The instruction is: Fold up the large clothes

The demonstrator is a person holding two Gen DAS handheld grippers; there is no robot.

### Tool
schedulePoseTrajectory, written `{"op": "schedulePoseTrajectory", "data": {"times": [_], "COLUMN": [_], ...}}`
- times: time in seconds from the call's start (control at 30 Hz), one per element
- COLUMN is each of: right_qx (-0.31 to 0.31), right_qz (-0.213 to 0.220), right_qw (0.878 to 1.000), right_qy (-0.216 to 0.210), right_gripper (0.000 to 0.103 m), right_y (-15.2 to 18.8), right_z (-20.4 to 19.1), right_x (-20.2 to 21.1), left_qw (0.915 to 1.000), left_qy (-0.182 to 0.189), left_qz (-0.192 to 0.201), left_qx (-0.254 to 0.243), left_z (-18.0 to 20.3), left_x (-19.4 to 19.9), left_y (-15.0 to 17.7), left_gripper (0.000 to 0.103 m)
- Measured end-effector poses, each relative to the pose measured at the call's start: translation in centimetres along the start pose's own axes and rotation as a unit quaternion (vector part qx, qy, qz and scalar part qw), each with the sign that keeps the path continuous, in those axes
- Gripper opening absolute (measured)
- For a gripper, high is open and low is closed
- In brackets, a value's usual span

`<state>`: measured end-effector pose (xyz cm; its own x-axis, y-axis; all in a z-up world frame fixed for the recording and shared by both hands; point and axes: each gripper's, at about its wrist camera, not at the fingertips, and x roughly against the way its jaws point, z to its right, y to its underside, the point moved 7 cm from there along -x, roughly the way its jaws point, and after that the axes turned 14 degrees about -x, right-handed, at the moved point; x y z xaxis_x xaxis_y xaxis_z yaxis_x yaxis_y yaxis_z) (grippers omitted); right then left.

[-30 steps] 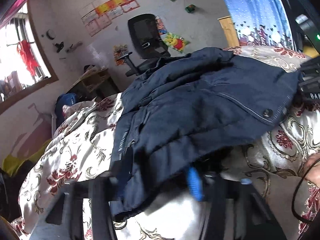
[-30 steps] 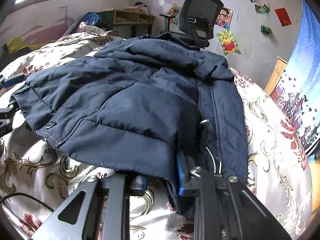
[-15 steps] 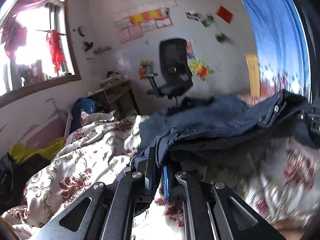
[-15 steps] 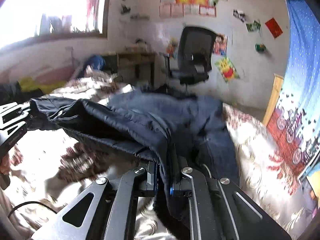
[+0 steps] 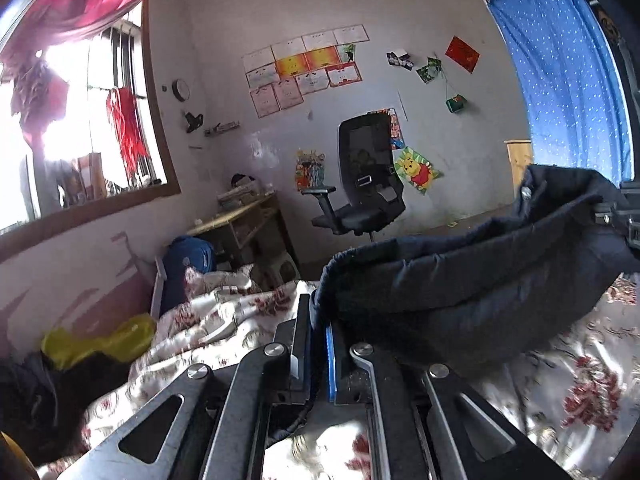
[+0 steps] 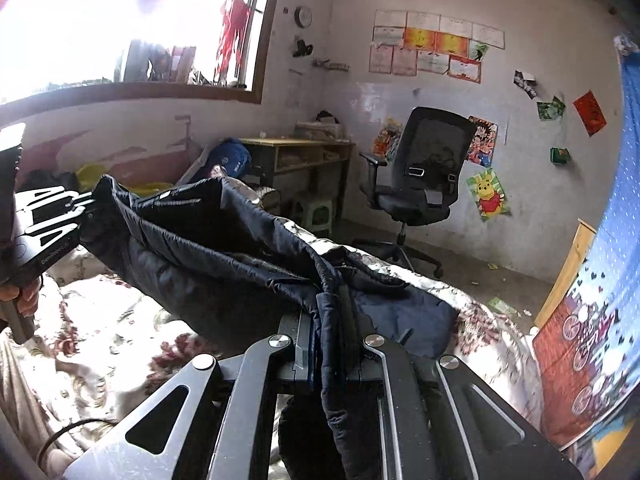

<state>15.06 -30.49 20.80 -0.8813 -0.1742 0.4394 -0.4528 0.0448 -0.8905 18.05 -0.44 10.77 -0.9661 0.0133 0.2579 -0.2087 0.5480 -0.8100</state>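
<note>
Pinching a navy jacket (image 5: 472,280) at its hem, the left gripper (image 5: 318,344) has both jaws pressed tight on the fabric, a blue pad showing at the inner face of the right jaw. From there the jacket runs right and slightly up, held off the bed (image 5: 224,320), its long axis stretched sideways across the view toward the right gripper (image 5: 624,216) at the far right edge. A metal snap sits near that upper right corner.

In the right wrist view the right gripper (image 6: 330,340) is likewise clamped on the jacket (image 6: 208,248), a thick quilted fold caught between its jaws with a loose strip hanging down below them. From this claw the garment stretches left and a little up to the left gripper (image 6: 76,216), where the other corner is gripped; the middle sags between the two. A lower part of the jacket lies on the bed (image 6: 120,320) just right of the jaws. The left gripper's body carries small white lettering, too blurred to read for certain.

Beyond the bed stand a black chair (image 6: 424,176), a wooden desk (image 6: 304,152) and a green stool (image 6: 320,216). A Winnie-the-Pooh poster (image 6: 488,196) hangs on the far wall, with certificates (image 6: 432,48) above whose writing is illegible.
</note>
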Motion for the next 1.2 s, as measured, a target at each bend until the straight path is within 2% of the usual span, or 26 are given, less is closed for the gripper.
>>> {"op": "schedulePoseTrajectory", "data": {"times": [0.2,0.3,0.5,0.6,0.73,1.0,1.2], "right_qx": [0.0,0.01,0.039,0.037,0.03,0.02,-0.003], "right_qz": [-0.051,-0.061,-0.047,-0.044,-0.043,-0.045,-0.074], "right_qw": [0.998,0.997,0.997,0.997,0.997,0.996,0.995], "right_qy": [0.026,0.036,0.051,0.056,0.06,0.068,0.068], "right_gripper": [0.007,0.007,0.007,0.007,0.007,0.007,0.007], "right_y": [-4.4,-5.8,-7.4,-8.4,-9.2,-8.7,-5.9], "right_z": [1.8,2.3,2.9,3.6,4.8,6.7,8.6], "right_x": [-7.9,-11.4,-17.2,-20.4,-24.8,-33.0,-37.3], "left_qw": [0.9999,0.9995,0.9988,0.9987,0.9979,0.9946,0.9904], "left_qy": [0.0,0.001,0.002,-0.002,-0.004,-0.024,-0.014], "left_qz": [-0.012,-0.025,-0.046,-0.05,-0.057,-0.1,-0.138], "left_qx": [0.01,0.019,0.016,0.011,0.029,0.013,-0.008], "left_z": [-0.5,-1.0,-0.9,-0.4,-0.3,1.7,4.2], "left_x": [-7.4,-11.9,-20.4,-23.9,-28.5,-36.6,-41.1], "left_y": [-3.0,-3.8,-4.9,-5.4,-5.9,-4.7,-2.8], "left_gripper": [0.005,0.005,0.005,0.005,0.005,0.005,0.005]}}
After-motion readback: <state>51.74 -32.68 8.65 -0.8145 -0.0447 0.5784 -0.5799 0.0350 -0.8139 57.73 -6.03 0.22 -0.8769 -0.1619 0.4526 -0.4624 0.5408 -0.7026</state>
